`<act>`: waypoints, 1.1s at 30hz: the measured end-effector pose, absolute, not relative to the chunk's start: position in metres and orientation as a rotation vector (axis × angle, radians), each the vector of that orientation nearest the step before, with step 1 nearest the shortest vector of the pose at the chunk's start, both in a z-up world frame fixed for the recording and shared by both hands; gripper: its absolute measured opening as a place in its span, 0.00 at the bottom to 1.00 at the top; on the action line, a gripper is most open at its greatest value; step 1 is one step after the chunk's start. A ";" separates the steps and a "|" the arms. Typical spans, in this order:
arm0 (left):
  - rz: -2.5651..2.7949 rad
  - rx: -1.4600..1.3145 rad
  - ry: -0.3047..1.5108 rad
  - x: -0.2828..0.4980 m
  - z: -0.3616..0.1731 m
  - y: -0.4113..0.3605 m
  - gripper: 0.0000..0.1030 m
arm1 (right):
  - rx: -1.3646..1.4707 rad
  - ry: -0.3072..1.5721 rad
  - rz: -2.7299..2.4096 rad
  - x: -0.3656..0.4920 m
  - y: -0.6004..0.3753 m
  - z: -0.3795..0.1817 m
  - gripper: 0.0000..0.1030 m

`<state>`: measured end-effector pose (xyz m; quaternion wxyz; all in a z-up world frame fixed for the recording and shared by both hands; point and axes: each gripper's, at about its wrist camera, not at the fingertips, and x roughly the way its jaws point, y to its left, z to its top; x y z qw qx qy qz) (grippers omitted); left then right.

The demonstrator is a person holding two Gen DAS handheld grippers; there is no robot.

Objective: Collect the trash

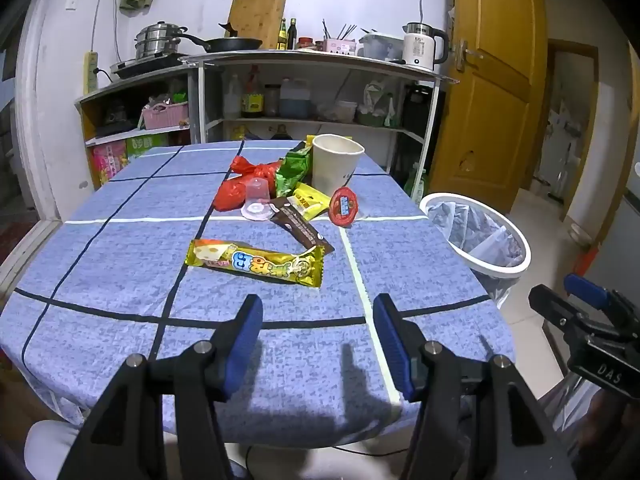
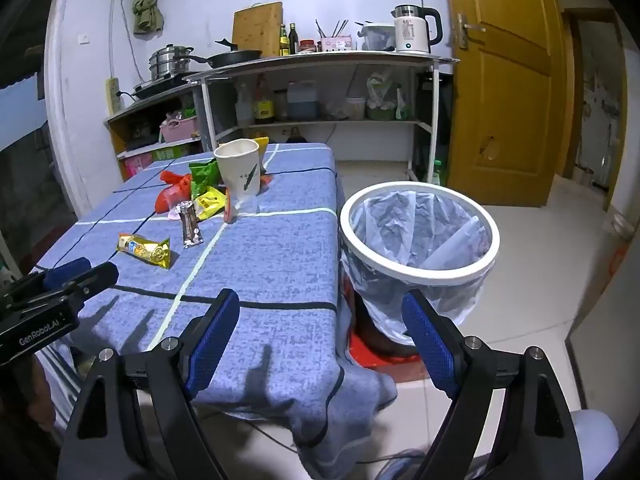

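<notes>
Trash lies on a blue checked tablecloth (image 1: 120, 248): a yellow snack wrapper (image 1: 256, 263) nearest me, a brown wrapper (image 1: 301, 229), a small clear cup (image 1: 256, 196), a red bag (image 1: 240, 184), a green packet (image 1: 295, 168), a yellow packet (image 1: 310, 200), a red round lid (image 1: 344, 206) and a white paper cup (image 1: 335, 168). My left gripper (image 1: 318, 312) is open and empty over the table's near edge, short of the yellow wrapper. My right gripper (image 2: 320, 308) is open and empty, between the table's corner and a white-rimmed bin (image 2: 420, 236) lined with a clear bag.
The bin stands on the floor right of the table (image 1: 480, 236). A metal shelf unit (image 1: 312, 64) with pans, bottles and a kettle stands behind the table. A yellow door (image 2: 504, 80) is at the right. Each gripper shows at the edge of the other's view.
</notes>
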<state>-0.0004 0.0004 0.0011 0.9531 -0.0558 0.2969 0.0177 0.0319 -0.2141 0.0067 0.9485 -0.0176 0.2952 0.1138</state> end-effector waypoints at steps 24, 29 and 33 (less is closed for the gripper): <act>0.047 -0.094 0.565 -0.012 0.011 0.000 0.58 | -0.068 0.581 0.224 0.026 -0.210 0.011 0.81; 0.038 -0.097 0.574 -0.011 0.010 0.000 0.58 | -0.065 0.577 0.225 0.026 -0.211 0.012 0.81; 0.034 -0.093 0.584 -0.010 0.008 -0.001 0.58 | -0.065 0.579 0.226 0.026 -0.211 0.012 0.81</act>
